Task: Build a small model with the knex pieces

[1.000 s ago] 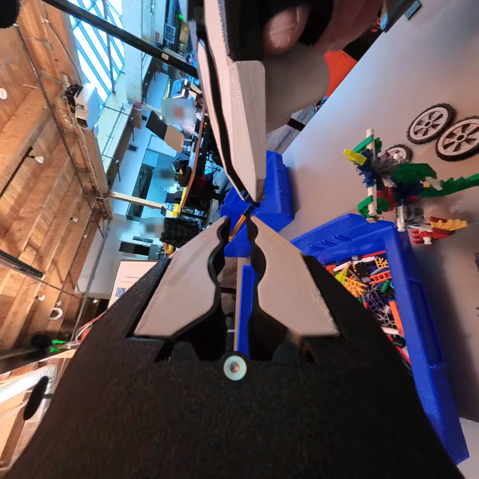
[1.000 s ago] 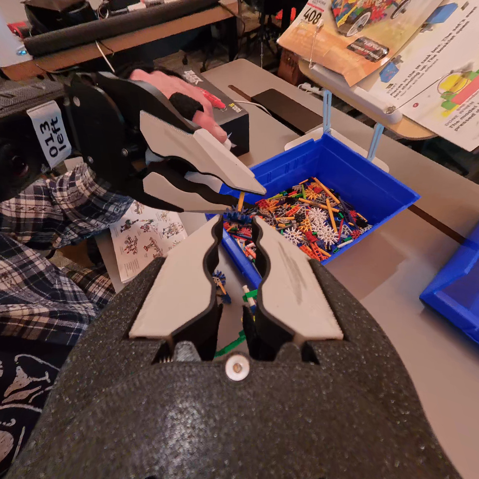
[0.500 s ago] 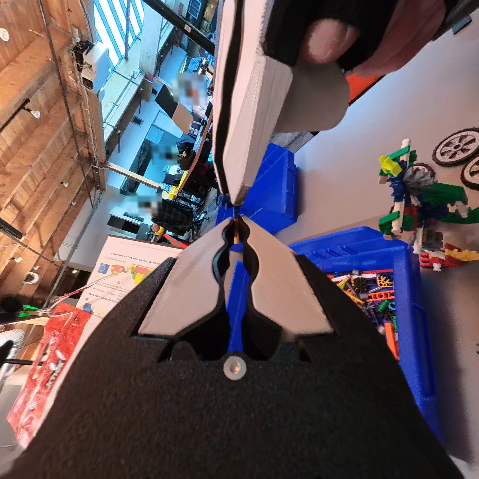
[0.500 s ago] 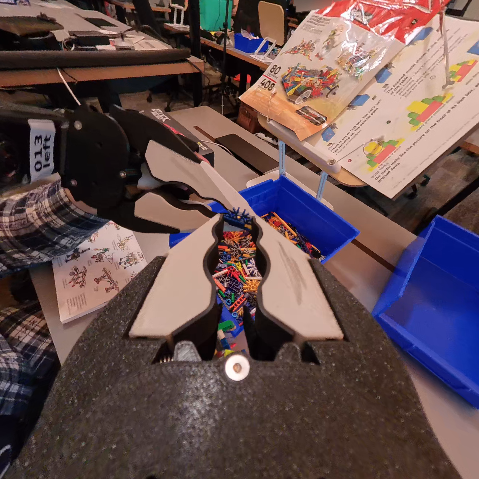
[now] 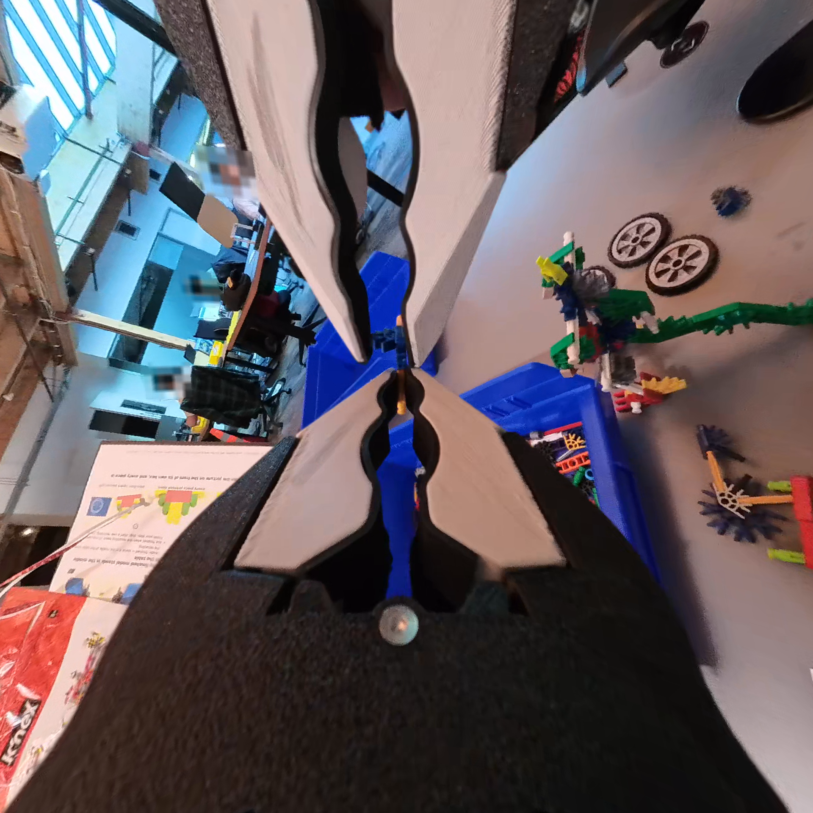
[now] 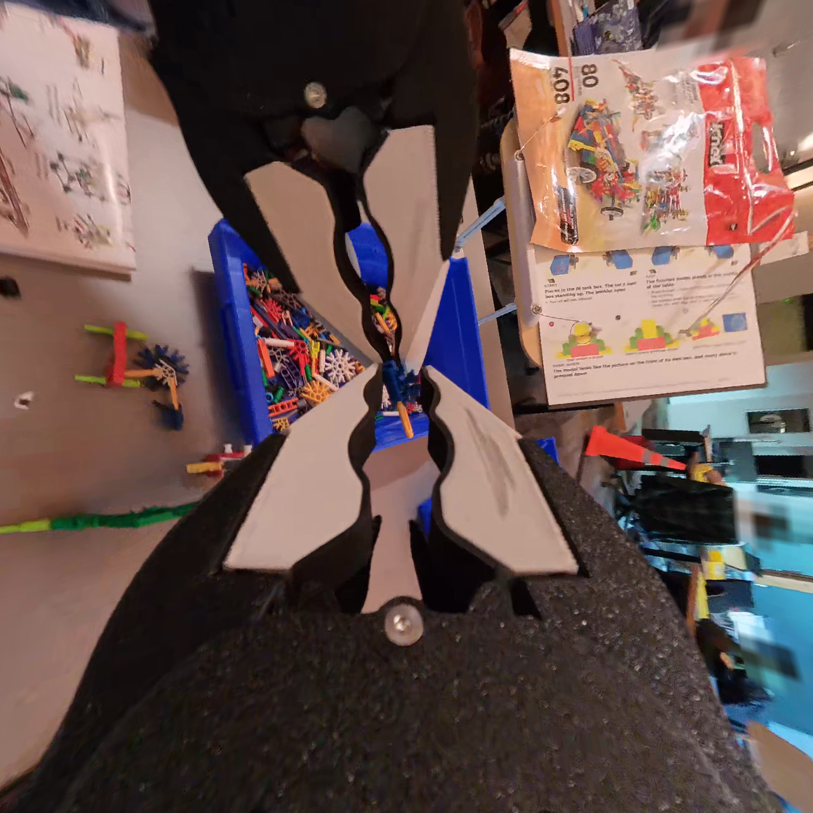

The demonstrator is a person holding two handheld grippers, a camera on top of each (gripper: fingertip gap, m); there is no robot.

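Tip to tip, the left hand-held gripper [image 5: 399, 382] pinches an orange rod [image 5: 401, 398]; the right hand-held gripper [image 6: 399, 379] clamps its blue connector [image 6: 396, 378]; keep both aligned.

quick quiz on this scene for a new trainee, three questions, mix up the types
1. True or false: the two black wheels lie inside the blue bin.
2. What sits between the tips of the left gripper? A) an orange rod B) a wheel C) a green strip
3. In a few words: what is the right gripper pinching?

Key
1. False: they lie on the grey table, outside the bin.
2. A
3. A blue connector, with the orange rod running through it. The two grippers meet tip to tip.
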